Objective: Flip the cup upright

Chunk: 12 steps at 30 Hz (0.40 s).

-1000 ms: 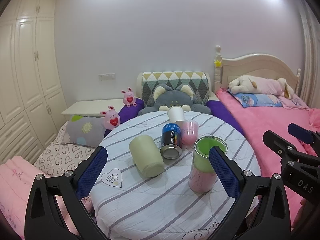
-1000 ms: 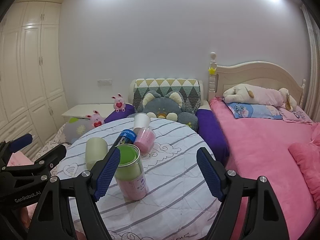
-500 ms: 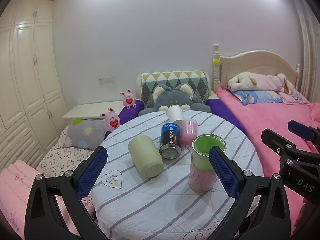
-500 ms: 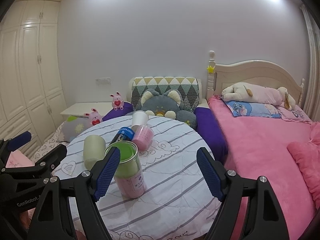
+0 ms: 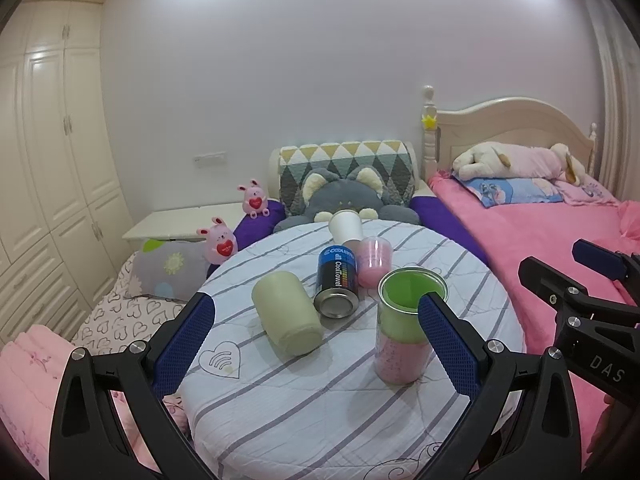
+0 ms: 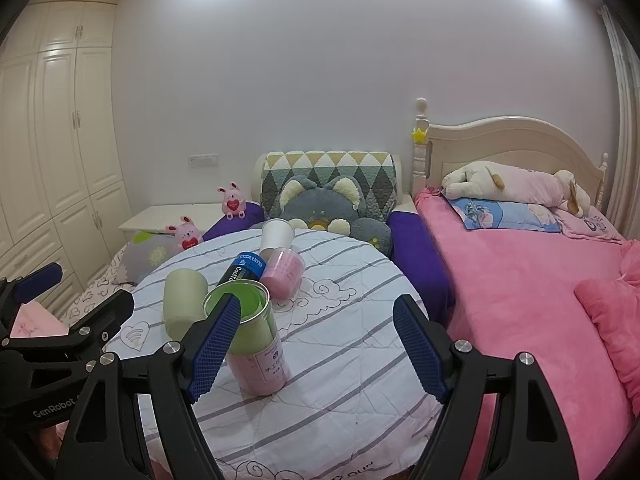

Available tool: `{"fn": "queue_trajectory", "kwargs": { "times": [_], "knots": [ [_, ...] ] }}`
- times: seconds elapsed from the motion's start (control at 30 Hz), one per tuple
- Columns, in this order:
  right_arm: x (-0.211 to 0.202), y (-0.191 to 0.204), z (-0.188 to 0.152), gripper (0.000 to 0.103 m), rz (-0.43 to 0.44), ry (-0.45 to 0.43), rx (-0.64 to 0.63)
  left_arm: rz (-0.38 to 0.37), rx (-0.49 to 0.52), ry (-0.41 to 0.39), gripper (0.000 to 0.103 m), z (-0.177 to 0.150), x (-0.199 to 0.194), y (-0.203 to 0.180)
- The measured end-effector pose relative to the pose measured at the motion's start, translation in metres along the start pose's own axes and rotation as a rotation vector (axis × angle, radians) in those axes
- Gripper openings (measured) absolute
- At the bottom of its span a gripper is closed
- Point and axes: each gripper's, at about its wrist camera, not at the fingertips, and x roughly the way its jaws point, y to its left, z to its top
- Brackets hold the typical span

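Observation:
A pale green cup [image 5: 286,312] lies on its side on the round striped table [image 5: 320,400], base toward me; it also shows in the right wrist view [image 6: 182,302]. Behind it lie a blue can [image 5: 336,282], a pink cup [image 5: 374,260] and a white paper cup [image 5: 346,227], all on their sides. A green-and-pink jar [image 5: 404,336] stands upright, mouth open. My left gripper [image 5: 316,340] is open and empty, short of the green cup. My right gripper [image 6: 316,352] is open and empty, its left pad beside the jar [image 6: 252,340].
A pink bed [image 6: 540,280] runs along the right. A grey cat cushion [image 5: 344,200] and pink plush bunnies [image 5: 218,240] sit behind the table. White wardrobes [image 5: 48,160] line the left wall.
Both grippers have drifted slightly; the table and objects sit a little lower and nearer in view. Nothing on the table has moved, and both grippers stay open.

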Motion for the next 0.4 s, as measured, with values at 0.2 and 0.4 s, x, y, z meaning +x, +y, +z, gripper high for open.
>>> {"fn": "queue_trajectory", "kwargs": {
  "times": [0.2,0.4],
  "knots": [
    [0.0017,0.0009,0.0003,0.080,-0.002,0.001,-0.003,-0.002,0.005,-0.002,0.103,0.0008,0.0032,0.0008],
    [0.0029,0.0018,0.0004,0.080,-0.004,0.004,-0.004,-0.008,0.012,-0.007,0.103,0.0004,0.0068,0.0013]
  ]
}}
